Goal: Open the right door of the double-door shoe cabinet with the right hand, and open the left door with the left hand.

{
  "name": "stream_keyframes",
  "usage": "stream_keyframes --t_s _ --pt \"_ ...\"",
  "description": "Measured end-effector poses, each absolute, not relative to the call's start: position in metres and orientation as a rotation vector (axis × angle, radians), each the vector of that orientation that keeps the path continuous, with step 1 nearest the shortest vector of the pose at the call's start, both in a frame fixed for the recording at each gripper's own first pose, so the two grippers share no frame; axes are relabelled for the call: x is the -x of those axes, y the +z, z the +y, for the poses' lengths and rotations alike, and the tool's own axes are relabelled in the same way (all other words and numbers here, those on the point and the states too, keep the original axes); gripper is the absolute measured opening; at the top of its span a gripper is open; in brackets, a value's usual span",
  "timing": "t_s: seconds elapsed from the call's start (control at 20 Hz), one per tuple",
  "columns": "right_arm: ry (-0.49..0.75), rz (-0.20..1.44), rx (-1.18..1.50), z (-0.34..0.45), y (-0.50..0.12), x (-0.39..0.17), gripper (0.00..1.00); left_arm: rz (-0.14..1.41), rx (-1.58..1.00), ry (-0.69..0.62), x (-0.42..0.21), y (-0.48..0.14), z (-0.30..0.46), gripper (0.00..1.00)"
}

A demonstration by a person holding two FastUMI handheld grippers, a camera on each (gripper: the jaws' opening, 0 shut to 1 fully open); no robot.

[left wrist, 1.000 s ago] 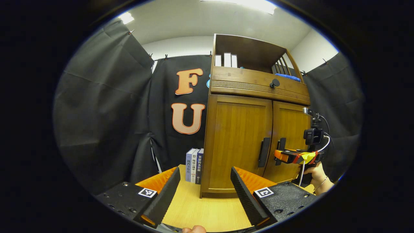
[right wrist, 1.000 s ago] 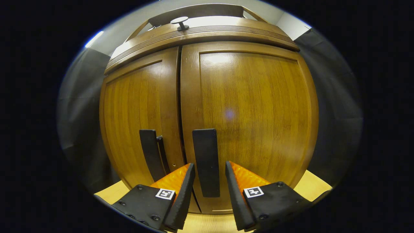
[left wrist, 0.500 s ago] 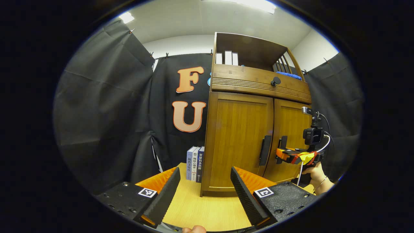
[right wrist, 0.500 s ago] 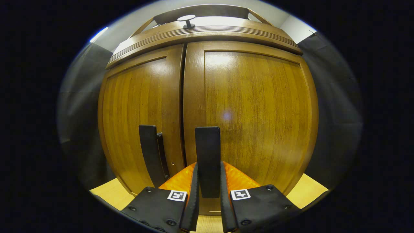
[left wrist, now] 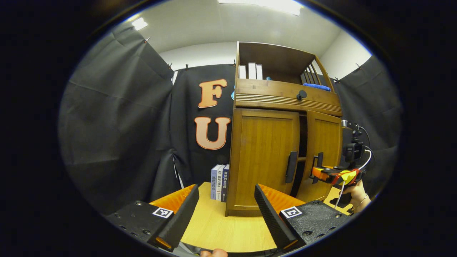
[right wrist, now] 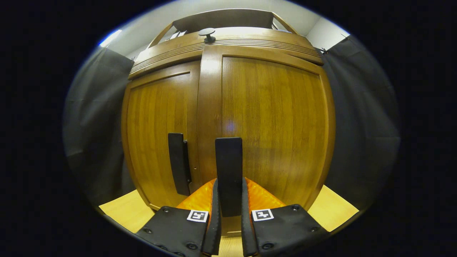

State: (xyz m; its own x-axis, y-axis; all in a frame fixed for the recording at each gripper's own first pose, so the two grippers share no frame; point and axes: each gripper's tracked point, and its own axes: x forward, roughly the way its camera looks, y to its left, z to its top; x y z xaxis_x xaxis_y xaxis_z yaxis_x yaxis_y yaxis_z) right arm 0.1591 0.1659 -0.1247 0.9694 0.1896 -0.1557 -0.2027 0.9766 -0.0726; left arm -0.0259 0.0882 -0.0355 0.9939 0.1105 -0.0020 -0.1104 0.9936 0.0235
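A brown wooden shoe cabinet (left wrist: 264, 157) stands on the table. In the right gripper view my right gripper (right wrist: 228, 214) is shut on the black vertical handle (right wrist: 228, 171) of the right door (right wrist: 271, 125), which stands slightly ajar. The left door (right wrist: 157, 135) is closed, its black handle (right wrist: 178, 162) free. In the left gripper view my left gripper (left wrist: 223, 210) hangs open above the table, well short of the left door (left wrist: 264, 157) and its handle (left wrist: 291, 166). A dark gap shows between the doors, and the right gripper (left wrist: 323, 173) holds the right door (left wrist: 323, 150).
Several books (left wrist: 220, 181) stand against the cabinet's left side on the wooden table (left wrist: 221, 228). A drawer with a round knob (left wrist: 302, 94) sits above the doors, under an open shelf with white boxes (left wrist: 251, 70). Black cloth walls surround the booth.
My right gripper closed on the right door's handle and has pulled the door a little way out, so a gap opened between the doors. The left gripper stayed open and drew back slightly.
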Motion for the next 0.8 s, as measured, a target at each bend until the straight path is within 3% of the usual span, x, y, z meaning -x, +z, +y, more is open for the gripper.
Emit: stream_keyframes --t_s 0.25,0.3,0.55,0.6,0.7,0.8 --pt "0.219 0.16 0.063 0.149 -0.12 -0.129 0.35 0.0 -0.013 0.1 0.04 -0.031 0.078 0.92" --pt "0.222 0.163 0.06 0.146 -0.12 -0.124 0.31 -0.001 -0.013 0.096 0.043 -0.03 0.075 0.92" --pt "0.219 0.151 0.079 0.128 -0.117 -0.103 0.35 0.008 -0.001 0.103 0.05 -0.031 0.071 0.92" --pt "0.219 0.149 0.077 0.126 -0.117 -0.099 0.31 0.012 0.003 0.103 0.051 -0.031 0.07 0.92" --pt "0.218 0.145 0.08 0.118 -0.115 -0.09 0.34 0.02 0.011 0.098 0.052 -0.034 0.065 0.92" --pt "0.215 0.141 0.087 0.109 -0.113 -0.081 0.31 0.024 0.017 0.093 0.053 -0.033 0.062 0.92"
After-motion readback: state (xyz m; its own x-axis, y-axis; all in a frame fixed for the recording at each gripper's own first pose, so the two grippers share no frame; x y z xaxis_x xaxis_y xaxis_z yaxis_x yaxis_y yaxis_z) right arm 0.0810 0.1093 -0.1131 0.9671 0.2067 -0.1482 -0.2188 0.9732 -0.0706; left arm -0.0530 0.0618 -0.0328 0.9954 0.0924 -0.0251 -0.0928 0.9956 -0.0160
